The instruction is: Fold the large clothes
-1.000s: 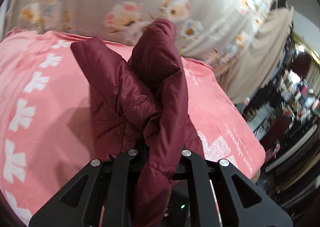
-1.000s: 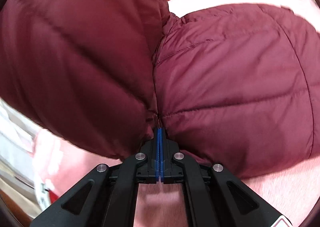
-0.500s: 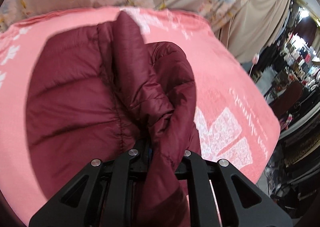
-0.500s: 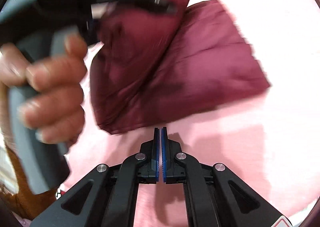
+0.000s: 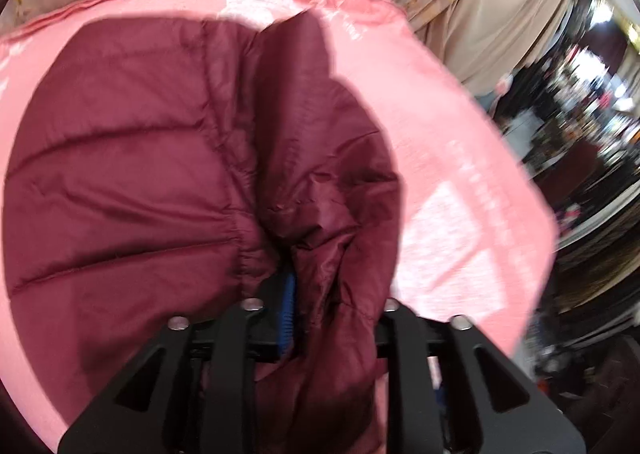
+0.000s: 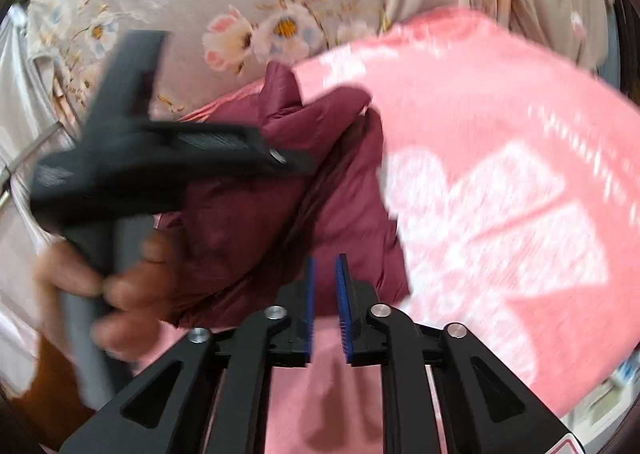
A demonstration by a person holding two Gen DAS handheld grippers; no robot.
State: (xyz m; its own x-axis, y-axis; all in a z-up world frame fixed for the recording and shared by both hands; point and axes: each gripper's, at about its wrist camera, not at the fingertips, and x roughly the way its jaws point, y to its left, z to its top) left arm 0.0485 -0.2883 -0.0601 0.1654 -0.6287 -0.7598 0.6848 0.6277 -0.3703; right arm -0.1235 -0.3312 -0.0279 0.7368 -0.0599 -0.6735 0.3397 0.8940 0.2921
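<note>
A maroon quilted puffer jacket (image 5: 132, 181) lies folded on a pink blanket (image 5: 452, 157). My left gripper (image 5: 320, 294) is shut on a bunched fold of the jacket, which hides its right finger; a blue pad (image 5: 287, 306) shows on the left one. In the right wrist view the jacket (image 6: 256, 230) lies ahead, and the left gripper (image 6: 296, 163) with the hand holding it reaches over it from the left. My right gripper (image 6: 325, 306) is slightly open and empty, just short of the jacket's near edge.
A grey floral curtain (image 6: 280, 1) hangs behind the blanket (image 6: 500, 193). A beige drape (image 5: 512, 5) hangs at the right. A dark cluttered room (image 5: 592, 173) lies beyond the blanket's right edge. The blanket has white printed shapes.
My right gripper let go of the jacket, pulled back and opened slightly. My left gripper carried its fold over and down, so the jacket now lies flatter on the blanket.
</note>
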